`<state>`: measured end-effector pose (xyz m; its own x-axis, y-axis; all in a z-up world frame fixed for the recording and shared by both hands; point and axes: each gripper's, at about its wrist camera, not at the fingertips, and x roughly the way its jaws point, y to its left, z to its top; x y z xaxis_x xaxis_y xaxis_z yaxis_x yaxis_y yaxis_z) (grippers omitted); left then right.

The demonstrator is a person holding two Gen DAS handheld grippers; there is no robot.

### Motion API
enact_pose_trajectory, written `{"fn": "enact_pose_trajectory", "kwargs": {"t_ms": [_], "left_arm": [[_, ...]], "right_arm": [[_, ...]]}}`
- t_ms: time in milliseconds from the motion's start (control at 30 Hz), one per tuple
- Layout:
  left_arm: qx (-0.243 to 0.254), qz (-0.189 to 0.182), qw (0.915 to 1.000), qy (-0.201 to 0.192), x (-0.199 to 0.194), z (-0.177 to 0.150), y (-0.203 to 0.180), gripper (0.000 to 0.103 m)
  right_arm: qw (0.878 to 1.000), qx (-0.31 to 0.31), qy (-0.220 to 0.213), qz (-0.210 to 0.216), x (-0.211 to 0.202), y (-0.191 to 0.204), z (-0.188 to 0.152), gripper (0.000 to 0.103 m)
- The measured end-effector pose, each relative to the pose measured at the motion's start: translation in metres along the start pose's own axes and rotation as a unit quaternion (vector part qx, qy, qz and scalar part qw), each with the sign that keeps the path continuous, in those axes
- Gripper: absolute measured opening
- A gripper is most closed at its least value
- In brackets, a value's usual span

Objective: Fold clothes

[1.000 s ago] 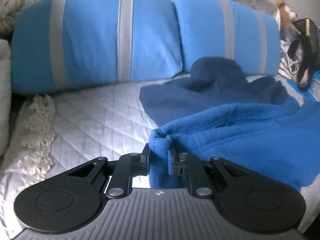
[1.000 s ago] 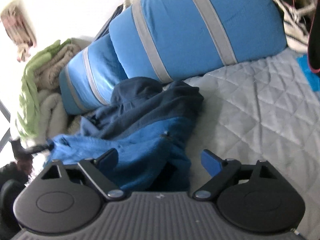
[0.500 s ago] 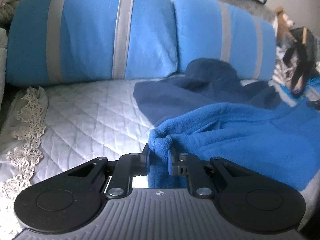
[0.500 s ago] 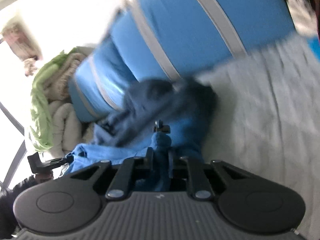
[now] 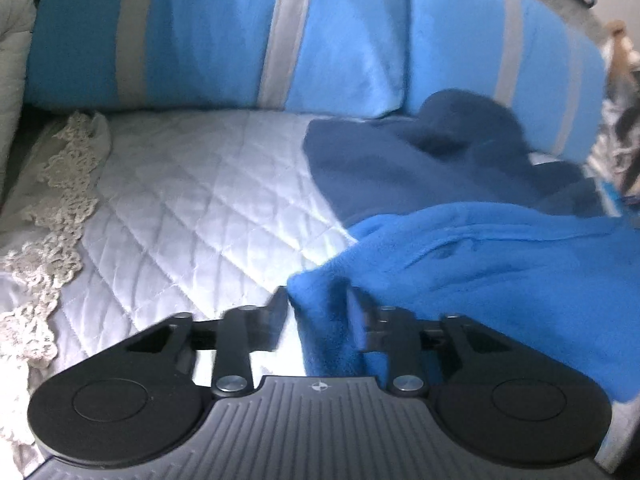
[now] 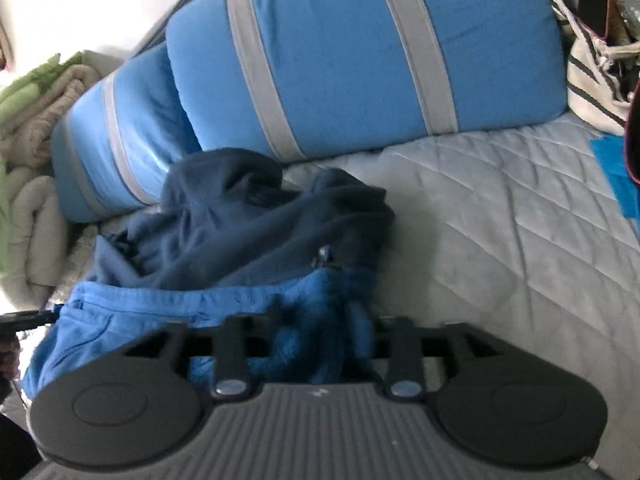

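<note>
A bright blue fleece garment (image 5: 500,264) with a navy upper part (image 5: 440,160) lies crumpled on the bed. In the left wrist view, my left gripper (image 5: 318,306) has its jaws opening. One corner of the blue fleece still stands between the fingers, and the pads are no longer pinching it. The right wrist view shows the same fleece (image 6: 160,300) and its navy part (image 6: 260,220), with a zipper pull (image 6: 325,256) at the seam. My right gripper (image 6: 318,312) is also opening, with a bunch of blue fleece loose between its fingers.
Two blue pillows with grey stripes (image 5: 220,32) (image 6: 360,52) lean at the head of the grey quilted bedspread (image 5: 180,200) (image 6: 500,220). A lace cloth (image 5: 60,184) lies at the left edge. Folded blankets (image 6: 36,100) are stacked far left, and a striped bag (image 6: 592,80) stands far right.
The left gripper was pinched on the fleece corner and its jaws have now parted. The right gripper went from wide open to shut on the fleece, and has parted again.
</note>
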<state>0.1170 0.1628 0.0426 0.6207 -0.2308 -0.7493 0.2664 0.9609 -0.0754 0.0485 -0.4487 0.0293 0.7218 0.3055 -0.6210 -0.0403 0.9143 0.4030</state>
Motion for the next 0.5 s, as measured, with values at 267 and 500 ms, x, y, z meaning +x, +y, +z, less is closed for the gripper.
{"fn": "enact_pose_trajectory", "kwargs": {"t_ms": [267, 500], "left_arm": [[0.031, 0.025, 0.9991, -0.013, -0.052, 0.02, -0.006, 0.062], [0.115, -0.041, 0.9919, -0.034, -0.099, 0.057, -0.084, 0.067]], "right_arm": [[0.999, -0.032, -0.034, -0.014, -0.063, -0.005, -0.017, 0.097], [0.998, -0.036, -0.046, 0.017, -0.102, -0.01, -0.05, 0.099]]}}
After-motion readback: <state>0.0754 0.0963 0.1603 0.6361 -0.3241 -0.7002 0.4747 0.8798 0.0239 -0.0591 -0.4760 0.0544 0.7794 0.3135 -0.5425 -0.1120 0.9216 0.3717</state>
